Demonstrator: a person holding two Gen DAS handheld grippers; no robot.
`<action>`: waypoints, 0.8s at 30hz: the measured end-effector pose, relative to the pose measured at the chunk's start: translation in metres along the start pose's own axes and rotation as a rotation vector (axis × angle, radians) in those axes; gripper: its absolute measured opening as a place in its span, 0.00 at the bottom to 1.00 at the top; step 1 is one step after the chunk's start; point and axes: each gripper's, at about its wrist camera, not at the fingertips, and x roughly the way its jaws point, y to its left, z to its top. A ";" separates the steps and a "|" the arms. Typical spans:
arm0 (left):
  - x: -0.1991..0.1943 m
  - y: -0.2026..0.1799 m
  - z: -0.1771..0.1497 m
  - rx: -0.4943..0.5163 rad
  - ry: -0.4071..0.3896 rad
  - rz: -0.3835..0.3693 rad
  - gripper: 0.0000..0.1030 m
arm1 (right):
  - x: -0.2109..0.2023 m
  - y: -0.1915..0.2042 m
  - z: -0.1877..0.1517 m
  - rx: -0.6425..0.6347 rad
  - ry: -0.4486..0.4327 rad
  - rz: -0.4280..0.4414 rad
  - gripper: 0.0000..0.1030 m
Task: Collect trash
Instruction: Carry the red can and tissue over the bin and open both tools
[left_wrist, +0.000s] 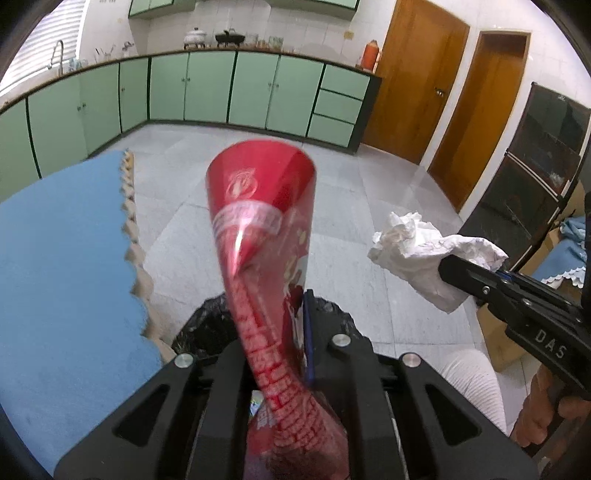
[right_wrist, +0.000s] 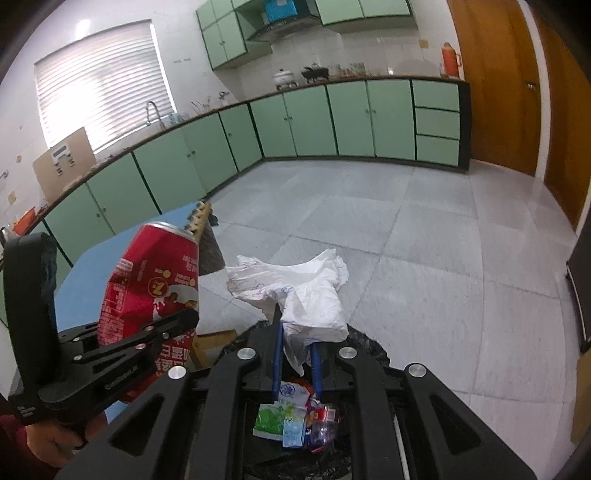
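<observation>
Up close, the left gripper (left_wrist: 291, 332) is clamped on a dented red drink can (left_wrist: 264, 236), which stands nearly upright between its fingers and fills the middle of the left wrist view; from the right wrist view the same can (right_wrist: 151, 280) sits off to the left, pinched in that gripper (right_wrist: 162, 332) above the edge of a blue-covered table (left_wrist: 62, 266). Alongside it, the right gripper (right_wrist: 295, 354) is closed on a crumpled white paper wad (right_wrist: 303, 291), whose bulk spills forward past the blue-padded fingertips (right_wrist: 277, 354); in the left wrist view the wad (left_wrist: 424, 251) hangs out in front of the right gripper (left_wrist: 458, 273), apart from the can. Both loads are held above a bin lined with a black trash bag (right_wrist: 365, 343), just beside the table. Inside the bag lie a green-and-white carton (right_wrist: 271, 421), a small blue-and-white carton (right_wrist: 293, 428) and a clear plastic bottle with a red label (right_wrist: 323, 424), heaped together
</observation>
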 end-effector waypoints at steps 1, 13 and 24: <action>0.003 -0.001 0.001 -0.004 0.007 -0.003 0.27 | 0.003 -0.002 -0.001 0.005 0.007 0.000 0.12; -0.009 0.020 0.009 -0.040 -0.034 0.020 0.63 | 0.024 -0.007 -0.001 -0.005 0.058 0.002 0.20; -0.041 0.027 0.018 -0.038 -0.099 0.087 0.73 | 0.007 0.007 0.002 -0.032 0.011 -0.020 0.63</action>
